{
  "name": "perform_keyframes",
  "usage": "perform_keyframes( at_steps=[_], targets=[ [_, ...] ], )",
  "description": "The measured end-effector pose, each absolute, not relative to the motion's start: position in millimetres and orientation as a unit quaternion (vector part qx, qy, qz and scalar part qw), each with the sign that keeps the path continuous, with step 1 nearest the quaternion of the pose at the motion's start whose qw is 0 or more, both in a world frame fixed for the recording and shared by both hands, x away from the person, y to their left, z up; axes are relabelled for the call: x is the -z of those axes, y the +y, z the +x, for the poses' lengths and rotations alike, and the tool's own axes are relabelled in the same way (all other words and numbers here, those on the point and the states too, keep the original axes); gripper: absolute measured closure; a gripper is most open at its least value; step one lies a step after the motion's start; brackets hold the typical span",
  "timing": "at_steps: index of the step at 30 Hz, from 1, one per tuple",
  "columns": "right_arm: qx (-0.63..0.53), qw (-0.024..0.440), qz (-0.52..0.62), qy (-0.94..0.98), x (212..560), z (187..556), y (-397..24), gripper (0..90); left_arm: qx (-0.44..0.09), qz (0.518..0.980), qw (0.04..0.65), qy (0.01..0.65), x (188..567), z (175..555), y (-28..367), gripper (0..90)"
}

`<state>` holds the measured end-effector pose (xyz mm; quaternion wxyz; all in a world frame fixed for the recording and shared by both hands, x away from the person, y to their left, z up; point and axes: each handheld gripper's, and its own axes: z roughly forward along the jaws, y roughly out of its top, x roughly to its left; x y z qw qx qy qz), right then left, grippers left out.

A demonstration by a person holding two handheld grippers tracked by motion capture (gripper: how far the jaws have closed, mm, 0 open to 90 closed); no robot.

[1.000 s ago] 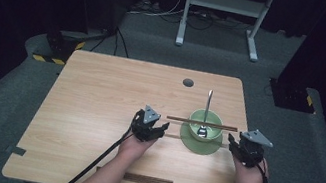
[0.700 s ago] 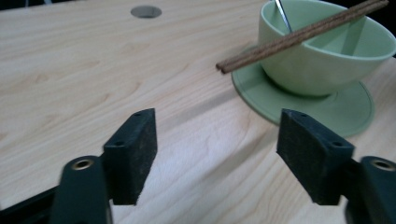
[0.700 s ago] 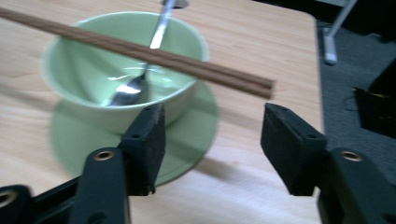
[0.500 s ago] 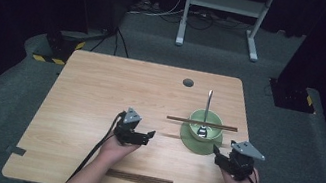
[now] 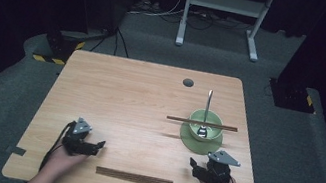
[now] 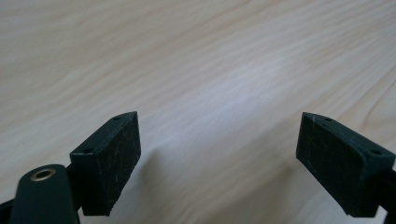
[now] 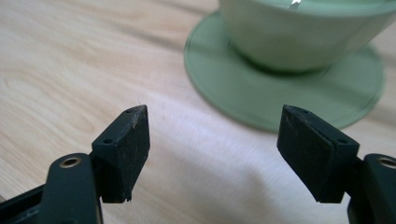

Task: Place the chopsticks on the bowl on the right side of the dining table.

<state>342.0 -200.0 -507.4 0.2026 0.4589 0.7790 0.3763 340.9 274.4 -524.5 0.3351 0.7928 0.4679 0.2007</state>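
**Fingers spread on both grippers, nothing held**

Fingers (image 6: 107, 163) of the left gripper (image 5: 83, 139) are seen wide apart in the left gripper view, with bare wood grain of the bench (image 5: 125, 95) between them and nothing gripped. Those of the right gripper (image 5: 212, 170) are likewise parted in the right gripper view, and a green saucer (image 7: 280, 93) with a green bowl (image 7: 303, 37) standing on it is seen just beyond them.

From the high view, both grippers are held low near the bench's near edge, the left one toward the left side and the right one just in front of the saucer (image 5: 188, 139). A spoon (image 5: 206, 110) is stood in the bowl (image 5: 199, 118), its handle pointing away from the person. 1 dark stick (image 5: 202, 124) is laid across the bowl's rim. A bundle of dark sticks (image 5: 134, 178) is laid flat on the bench between the 2 grippers, close to the near edge. A small dark round spot (image 5: 188, 82) is seen on the far part of the bench.
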Motion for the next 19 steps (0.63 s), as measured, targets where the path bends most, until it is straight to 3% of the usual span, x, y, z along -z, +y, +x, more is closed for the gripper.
perform_keyframes(
  at_steps=[5, 19],
  targets=[
    [-0.352, 0.191, 0.465, 0.79, 524, 340, -197, 24.7, -0.203, 0.773, 0.336, 0.499, 528, 322, 310, 15.3],
    [-0.329, 0.206, 0.475, 0.79, 525, 338, -187, 22.4, -0.214, 0.771, 0.333, 0.499, 531, 318, 309, 12.7]
  ],
)
